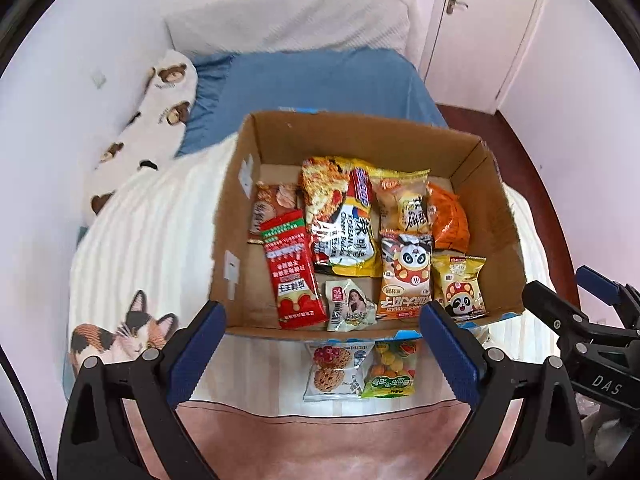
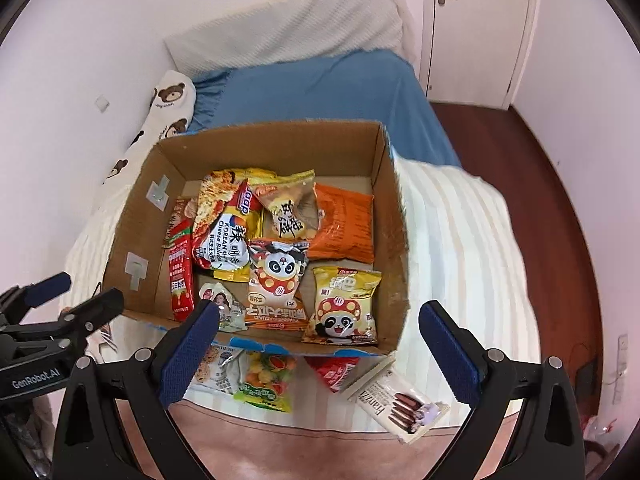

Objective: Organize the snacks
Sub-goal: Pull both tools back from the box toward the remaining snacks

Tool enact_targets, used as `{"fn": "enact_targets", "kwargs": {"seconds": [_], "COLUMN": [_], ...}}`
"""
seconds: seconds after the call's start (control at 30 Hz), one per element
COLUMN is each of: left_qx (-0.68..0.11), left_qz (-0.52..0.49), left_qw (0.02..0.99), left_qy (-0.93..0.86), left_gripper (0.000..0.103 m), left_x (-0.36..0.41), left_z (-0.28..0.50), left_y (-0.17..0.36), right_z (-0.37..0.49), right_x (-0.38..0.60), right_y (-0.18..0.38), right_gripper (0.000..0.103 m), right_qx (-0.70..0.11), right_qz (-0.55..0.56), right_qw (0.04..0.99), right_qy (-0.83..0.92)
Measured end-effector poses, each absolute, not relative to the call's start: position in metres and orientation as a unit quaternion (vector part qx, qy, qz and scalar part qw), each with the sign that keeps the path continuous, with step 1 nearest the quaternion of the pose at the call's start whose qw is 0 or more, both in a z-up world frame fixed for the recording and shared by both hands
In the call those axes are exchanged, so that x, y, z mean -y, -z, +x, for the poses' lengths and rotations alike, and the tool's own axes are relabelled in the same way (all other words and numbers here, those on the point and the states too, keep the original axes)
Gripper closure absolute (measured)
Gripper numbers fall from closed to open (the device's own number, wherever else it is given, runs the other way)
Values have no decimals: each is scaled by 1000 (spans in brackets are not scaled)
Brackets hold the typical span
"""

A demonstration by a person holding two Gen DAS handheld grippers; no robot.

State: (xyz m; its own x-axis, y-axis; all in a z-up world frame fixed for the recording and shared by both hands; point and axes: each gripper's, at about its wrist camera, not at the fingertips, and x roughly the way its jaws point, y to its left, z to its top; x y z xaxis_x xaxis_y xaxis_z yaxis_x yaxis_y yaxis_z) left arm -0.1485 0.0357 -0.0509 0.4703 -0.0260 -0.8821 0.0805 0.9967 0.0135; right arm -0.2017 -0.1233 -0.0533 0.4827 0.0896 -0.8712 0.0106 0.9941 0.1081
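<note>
An open cardboard box (image 1: 236,216) (image 2: 132,216) sits on the bed and holds several snack packs, among them a yellow noodle bag (image 1: 344,216) (image 2: 224,232) and an orange pack (image 2: 344,224). In front of the box lie a cookie pack (image 1: 332,372) (image 2: 212,368), a green fruit-candy pack (image 1: 390,372) (image 2: 266,380), a red pack (image 2: 334,372) and a Fanzzi wafer box (image 2: 396,404). My left gripper (image 1: 324,344) is open and empty above the cookie pack. My right gripper (image 2: 320,344) is open and empty above the red pack.
The bed has a white striped blanket (image 1: 152,232) (image 2: 460,240), a blue sheet (image 1: 320,80), a bear-print pillow (image 1: 156,120) and a pink cover (image 1: 320,440) at the near edge. Dark wood floor (image 2: 540,160) lies to the right, a door (image 1: 480,20) beyond.
</note>
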Motion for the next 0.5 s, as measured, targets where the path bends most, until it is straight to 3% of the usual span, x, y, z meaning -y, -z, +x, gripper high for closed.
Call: {"fn": "enact_targets", "kwargs": {"seconds": [0.5], "left_qx": [-445], "left_qz": [19], "left_qw": [895], "left_qy": [23], "left_gripper": [4], "left_x": [-31], "left_z": [-202], "left_y": [7], "right_z": [-252], "right_x": [119], "right_y": [0], "right_gripper": [1], "right_qx": [-446], "right_qz": [40], "right_qw": [893], "right_qy": [-39]}}
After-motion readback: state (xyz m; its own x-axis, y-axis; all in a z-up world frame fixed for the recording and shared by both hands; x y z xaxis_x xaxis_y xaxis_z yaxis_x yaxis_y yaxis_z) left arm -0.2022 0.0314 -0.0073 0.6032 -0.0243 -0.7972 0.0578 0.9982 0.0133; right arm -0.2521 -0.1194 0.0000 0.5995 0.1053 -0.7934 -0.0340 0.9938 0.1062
